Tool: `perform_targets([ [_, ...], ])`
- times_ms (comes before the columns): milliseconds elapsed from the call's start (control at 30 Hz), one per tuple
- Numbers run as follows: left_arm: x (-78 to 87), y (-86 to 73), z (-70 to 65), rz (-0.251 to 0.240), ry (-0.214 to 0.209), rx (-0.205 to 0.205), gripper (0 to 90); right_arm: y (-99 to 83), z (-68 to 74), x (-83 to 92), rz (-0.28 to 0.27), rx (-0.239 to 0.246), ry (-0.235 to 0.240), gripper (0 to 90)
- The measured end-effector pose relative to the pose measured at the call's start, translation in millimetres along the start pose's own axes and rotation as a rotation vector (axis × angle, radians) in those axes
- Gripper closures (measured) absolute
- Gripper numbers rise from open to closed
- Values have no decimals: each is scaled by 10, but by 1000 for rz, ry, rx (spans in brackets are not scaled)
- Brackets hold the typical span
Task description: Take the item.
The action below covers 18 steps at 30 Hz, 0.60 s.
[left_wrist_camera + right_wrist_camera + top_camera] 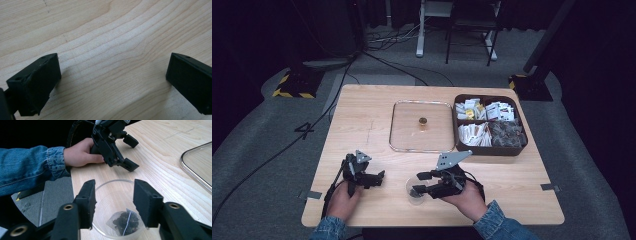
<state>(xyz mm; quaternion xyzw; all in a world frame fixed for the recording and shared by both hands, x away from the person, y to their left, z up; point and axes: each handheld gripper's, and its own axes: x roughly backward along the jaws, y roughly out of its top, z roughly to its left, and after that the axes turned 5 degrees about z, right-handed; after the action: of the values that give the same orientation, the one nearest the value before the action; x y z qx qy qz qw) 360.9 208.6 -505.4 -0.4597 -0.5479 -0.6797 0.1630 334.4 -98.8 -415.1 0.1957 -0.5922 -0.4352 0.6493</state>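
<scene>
Directly between the right gripper's (113, 195) jaws sits a clear cup (117, 207); the pads stand apart over its rim, one on each side, not pressing it, so the jaws are released. Cup holds one tea bag (124, 220), dark leaves in sheer mesh, lying on the bottom. In the high view the cup (416, 191) stands near the worktop's near edge, about mid-width, with the right gripper (423, 182) over it and pointing toward the left edge.

Left gripper (112, 82): jaws wide apart, released, bare wood between them. In the high view it (374, 178) rests near the near-left corner, well apart from the cup, hand (343, 200) wrapped round its body.

Glass lid (421, 126) lies flat at mid-worktop, small brown knob (423, 121) at its centre. Just right of it, near the far-right corner, a brown box (490, 148) with compartments: white sachets in the far ones and near-left one, dark bags in the near-right one. Print on sachets too small to read.

Both forearms enter from the near edge, denim sleeves (504, 227); right hand (470, 200) grips its tool from behind.
</scene>
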Motion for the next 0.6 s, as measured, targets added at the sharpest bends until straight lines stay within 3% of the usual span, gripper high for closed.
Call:
perform_targets([
  [300, 1, 1, 4, 3, -1, -6, 0, 26, -13, 39, -3, -2, -13, 459],
  [400, 1, 0, 4, 3, -1, -6, 0, 66, 17, 149, -12, 17, -42, 430],
  [600, -1, 0, 0, 1, -2, 0, 0, 44, 37, 385, -31, 6, -118, 329],
])
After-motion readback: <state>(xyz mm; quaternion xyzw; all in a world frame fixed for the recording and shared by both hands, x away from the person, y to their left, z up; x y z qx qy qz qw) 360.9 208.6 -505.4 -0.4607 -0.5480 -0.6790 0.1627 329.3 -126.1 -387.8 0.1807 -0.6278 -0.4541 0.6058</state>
